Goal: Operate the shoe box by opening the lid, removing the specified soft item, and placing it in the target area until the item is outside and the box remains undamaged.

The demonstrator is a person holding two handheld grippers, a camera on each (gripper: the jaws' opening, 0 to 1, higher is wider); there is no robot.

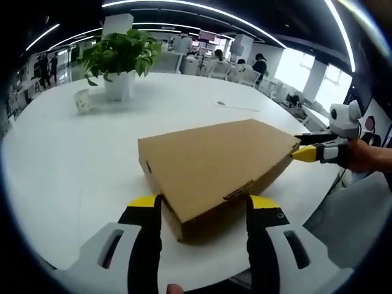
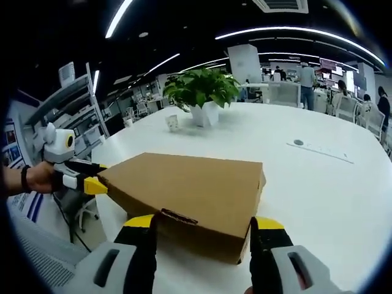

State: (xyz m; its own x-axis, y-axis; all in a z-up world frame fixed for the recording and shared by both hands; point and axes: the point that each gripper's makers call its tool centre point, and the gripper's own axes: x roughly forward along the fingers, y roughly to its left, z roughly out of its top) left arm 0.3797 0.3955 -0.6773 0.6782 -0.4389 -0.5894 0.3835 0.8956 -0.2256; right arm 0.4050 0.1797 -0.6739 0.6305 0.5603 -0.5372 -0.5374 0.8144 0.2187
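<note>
1. The round white table (image 1: 73,165) carries a closed shoe box (image 1: 214,168) near its edge, well apart from the potted plant (image 1: 119,61) and paper cup (image 1: 81,101) beyond it.
2. The shoe box lies flat, its long axis running between the two tongs, one at each end, so both are equally near.
3. The left gripper (image 1: 205,211) has its jaws spread wide, straddling one box corner without clamping it.
4. The right gripper (image 2: 202,229) is likewise wide apart around the opposite end, holding nothing.

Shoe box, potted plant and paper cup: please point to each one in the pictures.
shoe box (image 1: 214,162), left gripper view, closed lid top.
potted plant (image 1: 119,86), left gripper view, white pot.
paper cup (image 1: 82,101), left gripper view, side wall.
</note>
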